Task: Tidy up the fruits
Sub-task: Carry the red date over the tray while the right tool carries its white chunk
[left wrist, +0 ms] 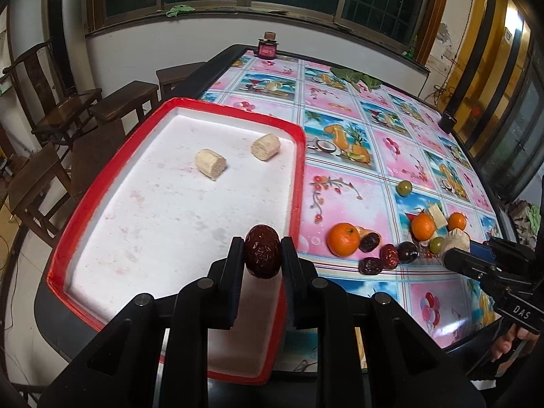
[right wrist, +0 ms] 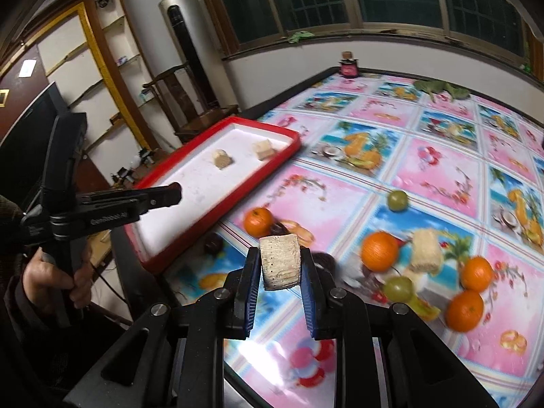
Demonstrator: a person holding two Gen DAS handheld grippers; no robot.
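My left gripper (left wrist: 262,251) is shut on a dark red date (left wrist: 262,255), held over the near right corner of the red-rimmed white tray (left wrist: 85,197). Two pale sugarcane chunks (left wrist: 210,164) (left wrist: 266,148) lie in the tray. My right gripper (right wrist: 279,267) is shut on another sugarcane chunk (right wrist: 280,261), held above the table beside the tray (right wrist: 217,210). Loose oranges (left wrist: 343,239) (right wrist: 379,251), dates (left wrist: 389,256) and green fruits (left wrist: 404,188) (right wrist: 397,200) lie on the table right of the tray.
The table has a pink and blue fruit-print cloth (left wrist: 340,102). A small dark jar (left wrist: 267,46) stands at its far edge and green leaves (left wrist: 357,76) lie behind. Wooden chairs (left wrist: 61,108) stand left of the table. A further sugarcane chunk (right wrist: 425,251) lies among the oranges.
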